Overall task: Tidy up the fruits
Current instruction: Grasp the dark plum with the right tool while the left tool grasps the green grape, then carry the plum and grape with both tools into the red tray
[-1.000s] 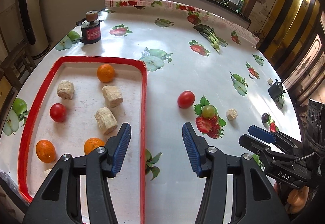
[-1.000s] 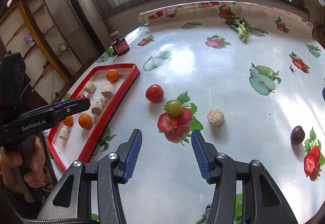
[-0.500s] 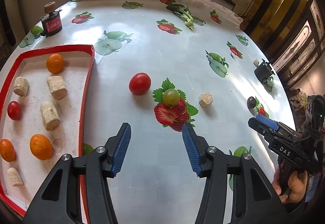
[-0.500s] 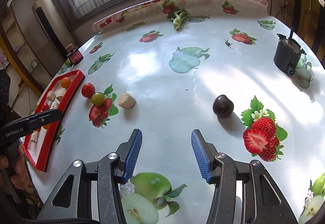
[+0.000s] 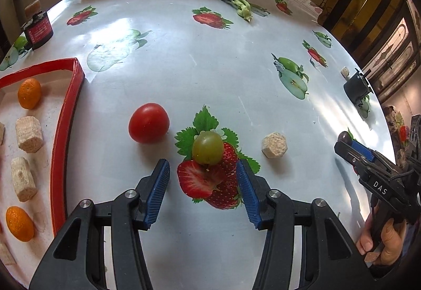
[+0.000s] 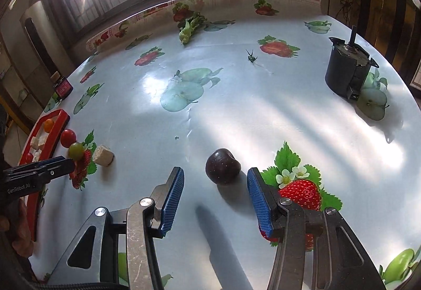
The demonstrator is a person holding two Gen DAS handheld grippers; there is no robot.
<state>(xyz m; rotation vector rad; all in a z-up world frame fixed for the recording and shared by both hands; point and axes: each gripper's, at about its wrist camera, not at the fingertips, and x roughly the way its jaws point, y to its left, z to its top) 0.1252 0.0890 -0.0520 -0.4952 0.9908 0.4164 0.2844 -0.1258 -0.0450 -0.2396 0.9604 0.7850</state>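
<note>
My left gripper (image 5: 203, 171) is open, just short of a green grape (image 5: 208, 147) that lies on a printed strawberry. A red tomato (image 5: 148, 122) lies to the grape's left and a beige pellet (image 5: 274, 145) to its right. The red-rimmed tray (image 5: 65, 116) at the left holds small oranges (image 5: 29, 93) and beige pellets (image 5: 28, 130). My right gripper (image 6: 215, 177) is open, with a dark plum (image 6: 222, 166) just beyond and between its tips. The grape (image 6: 76, 151), tomato (image 6: 68, 138) and tray (image 6: 54, 132) show far left in the right wrist view.
The table has a glossy fruit-print cloth. A black motor-like part (image 6: 347, 71) stands at the right. A dark red-labelled jar (image 5: 38, 28) stands at the back left. A leafy green vegetable (image 5: 238, 2) lies at the far edge.
My left gripper has moved right, off the tray, and up to the green grape. My right gripper has swung right and closed in on the dark plum. Both stay open.
</note>
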